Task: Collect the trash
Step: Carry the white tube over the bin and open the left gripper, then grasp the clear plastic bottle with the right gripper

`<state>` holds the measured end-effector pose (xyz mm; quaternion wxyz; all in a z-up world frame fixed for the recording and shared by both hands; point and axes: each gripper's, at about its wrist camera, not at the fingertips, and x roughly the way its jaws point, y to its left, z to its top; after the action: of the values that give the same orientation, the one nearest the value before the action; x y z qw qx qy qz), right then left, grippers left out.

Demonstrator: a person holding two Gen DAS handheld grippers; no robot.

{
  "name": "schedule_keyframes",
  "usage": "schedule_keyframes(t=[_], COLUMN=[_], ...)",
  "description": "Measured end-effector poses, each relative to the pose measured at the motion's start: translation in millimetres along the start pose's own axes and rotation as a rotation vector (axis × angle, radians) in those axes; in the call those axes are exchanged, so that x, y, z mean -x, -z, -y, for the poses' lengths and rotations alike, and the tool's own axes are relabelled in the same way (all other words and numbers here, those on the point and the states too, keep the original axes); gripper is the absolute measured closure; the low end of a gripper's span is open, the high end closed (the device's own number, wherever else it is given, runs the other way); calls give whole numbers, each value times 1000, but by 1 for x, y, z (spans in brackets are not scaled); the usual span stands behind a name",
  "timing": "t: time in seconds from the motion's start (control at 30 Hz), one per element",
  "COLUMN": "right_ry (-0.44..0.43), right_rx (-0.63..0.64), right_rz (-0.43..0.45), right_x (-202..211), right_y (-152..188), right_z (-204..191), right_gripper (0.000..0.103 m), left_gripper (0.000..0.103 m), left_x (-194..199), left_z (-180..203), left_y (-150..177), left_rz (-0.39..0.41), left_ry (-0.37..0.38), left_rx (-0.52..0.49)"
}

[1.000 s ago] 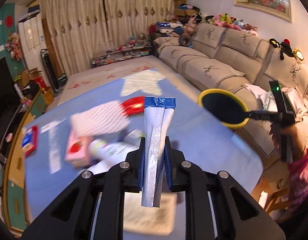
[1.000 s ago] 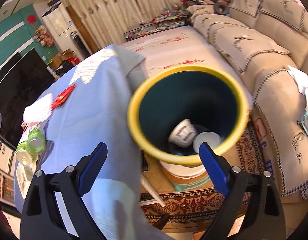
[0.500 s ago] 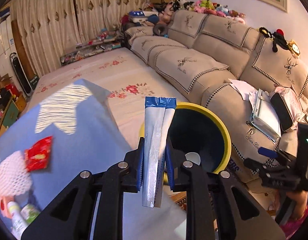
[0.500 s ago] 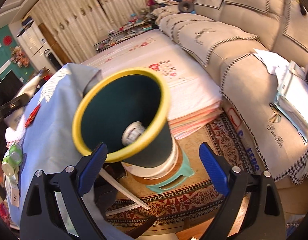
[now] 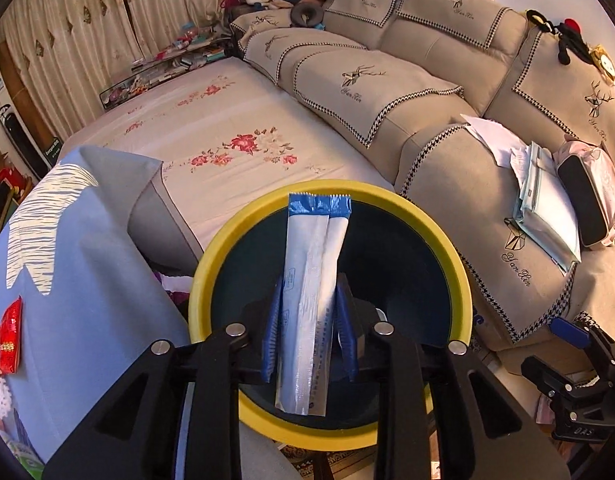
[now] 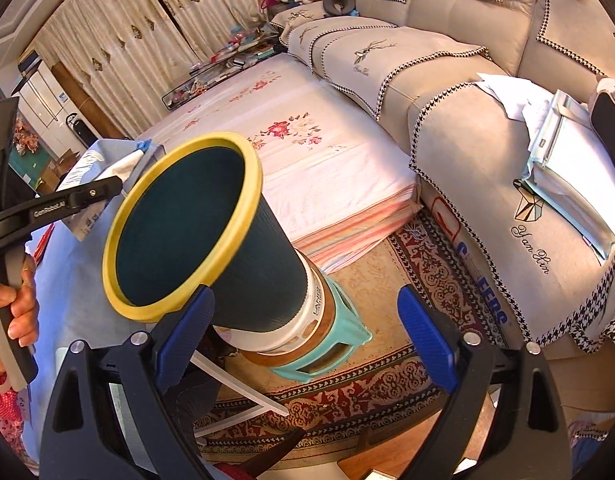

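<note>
From the left wrist we are looking steeply down along the fingers, close above the mouth of the yellow-rimmed bin. From the right wrist we are viewing the same bin side-on, slightly farther back. Both views are sharing the bin, the sofa and the floral bedding.

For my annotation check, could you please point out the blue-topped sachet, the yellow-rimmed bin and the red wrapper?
blue-topped sachet (image 5: 307, 280), left wrist view, white middle.
yellow-rimmed bin (image 6: 267, 276), right wrist view, dark outer wall.
red wrapper (image 5: 8, 336), left wrist view, centre.
</note>
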<state>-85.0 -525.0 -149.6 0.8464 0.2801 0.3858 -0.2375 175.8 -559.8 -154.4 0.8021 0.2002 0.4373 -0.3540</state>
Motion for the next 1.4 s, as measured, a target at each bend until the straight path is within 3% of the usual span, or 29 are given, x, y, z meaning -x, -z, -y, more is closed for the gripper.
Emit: schedule_keyframes(t=[0.1,0.27,0.33,0.47,0.6,0.8,0.97,1.1,1.23,1.4], right_ry=[2,6,4,-4,-15,-61,-130,-218,-309,-443], right_rx=[-9,-15,-14,-1,30,103,216,349,470,588], right_rz=[-4,-3,1,12,8,16,15,3,-12,-37], right_x=[-1,2,7,13,14,21,26,27,28,34], right_y=[0,2,3,6,9,13,22,37,54,80], right_z=[4,5,2,-4,-21,-66,-131,-203,-271,-345], right_gripper=[15,15,15,15,15,14,14,14,14,14], left_gripper=[51,38,33,9,5,5,5,5,5,5], left_x=[-4,6,24,84,143,218,283,331,361,372], left_z=[-2,-2,-4,-9,-29,-97,-171,-239,-290,-324], left_y=[3,8,13,22,40,83,147,216,279,340], left_rz=[-16,-19,-1,102,192,268,356,416,416,370], left_ry=[-5,12,32,33,12,-5,-121,-310,-475,-581], left_rx=[16,37,46,47,74,203,294,433,571,679])
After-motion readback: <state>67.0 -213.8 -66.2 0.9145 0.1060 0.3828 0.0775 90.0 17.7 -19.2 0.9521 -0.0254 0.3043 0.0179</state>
